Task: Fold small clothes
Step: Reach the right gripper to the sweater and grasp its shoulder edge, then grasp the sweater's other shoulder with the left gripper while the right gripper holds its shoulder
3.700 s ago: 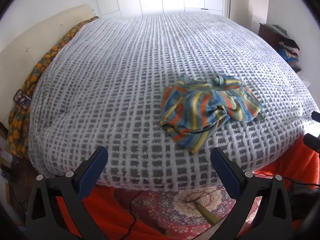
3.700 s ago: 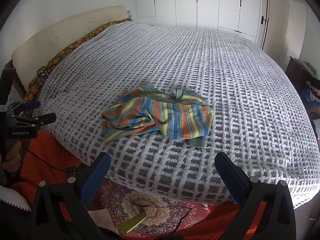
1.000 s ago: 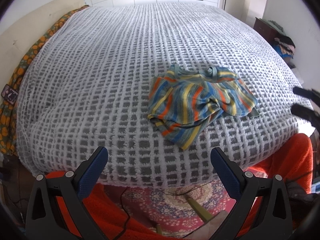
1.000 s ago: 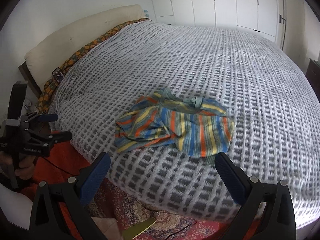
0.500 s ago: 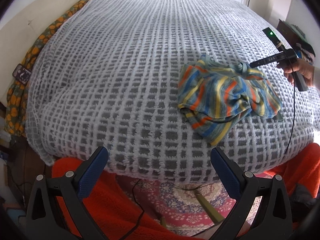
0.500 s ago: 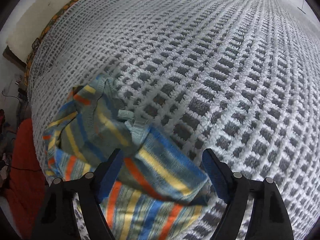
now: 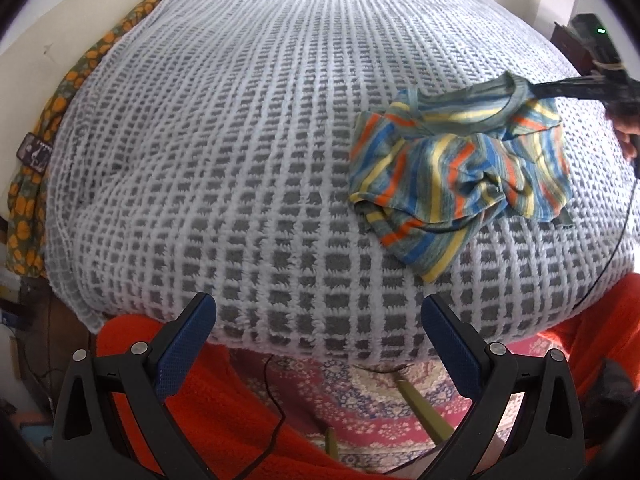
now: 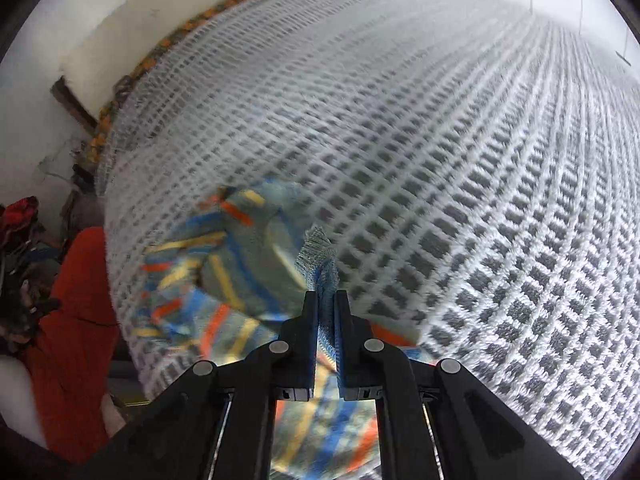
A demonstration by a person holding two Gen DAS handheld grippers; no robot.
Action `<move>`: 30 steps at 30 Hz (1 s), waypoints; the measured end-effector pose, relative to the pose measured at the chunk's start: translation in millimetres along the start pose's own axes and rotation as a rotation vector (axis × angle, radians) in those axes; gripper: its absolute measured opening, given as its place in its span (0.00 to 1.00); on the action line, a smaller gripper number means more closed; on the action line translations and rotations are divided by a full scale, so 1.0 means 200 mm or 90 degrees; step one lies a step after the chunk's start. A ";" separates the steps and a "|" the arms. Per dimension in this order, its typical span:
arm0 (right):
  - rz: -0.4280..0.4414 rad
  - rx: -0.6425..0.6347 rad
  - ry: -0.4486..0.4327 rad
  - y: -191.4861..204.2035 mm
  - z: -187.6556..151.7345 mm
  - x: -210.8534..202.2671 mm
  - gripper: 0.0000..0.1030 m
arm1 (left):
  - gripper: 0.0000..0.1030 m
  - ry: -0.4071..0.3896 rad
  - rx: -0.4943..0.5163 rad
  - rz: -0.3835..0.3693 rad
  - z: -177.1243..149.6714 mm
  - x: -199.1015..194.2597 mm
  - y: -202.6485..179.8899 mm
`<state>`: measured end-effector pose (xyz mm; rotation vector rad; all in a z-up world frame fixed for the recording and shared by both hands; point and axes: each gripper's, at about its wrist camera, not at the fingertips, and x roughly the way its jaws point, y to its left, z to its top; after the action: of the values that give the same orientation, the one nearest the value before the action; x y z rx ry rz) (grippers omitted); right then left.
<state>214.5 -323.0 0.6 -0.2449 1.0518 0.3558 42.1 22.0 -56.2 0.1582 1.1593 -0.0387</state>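
Note:
A small garment (image 7: 460, 168) striped in blue, orange, yellow and grey lies crumpled near the front right edge of the bed. In the left wrist view my right gripper (image 7: 536, 90) reaches in from the right and pinches the grey neckband at the garment's far side. In the right wrist view the right gripper (image 8: 327, 294) has its jaws closing tight, with a fold of the neckband (image 8: 318, 252) pressed between the blue pads; the rest of the garment (image 8: 224, 272) trails blurred to the left. My left gripper (image 7: 318, 308) hangs open over the bed's front edge, apart from the garment.
A grey-and-white checked blanket (image 7: 240, 120) covers the bed. An orange fleece cloth (image 7: 180, 380) and a patterned rug (image 7: 360, 400) lie below the front edge. A flowered sheet (image 7: 24, 200) and a cream headboard (image 7: 48, 40) run along the left. A black cable (image 7: 616, 248) hangs at the right.
My right gripper swept in over the garment, went from wide open to shut on the neckband and tugged it up. The left gripper sank slightly and stayed open.

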 end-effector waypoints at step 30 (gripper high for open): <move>-0.101 0.124 -0.112 0.73 -1.10 -0.27 0.07 | 0.92 0.084 0.580 -0.362 1.11 0.52 -0.80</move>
<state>-43.5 -278.8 -61.6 -0.1185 0.8801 0.1278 268.2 -162.5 -81.2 0.6345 1.2150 -1.0799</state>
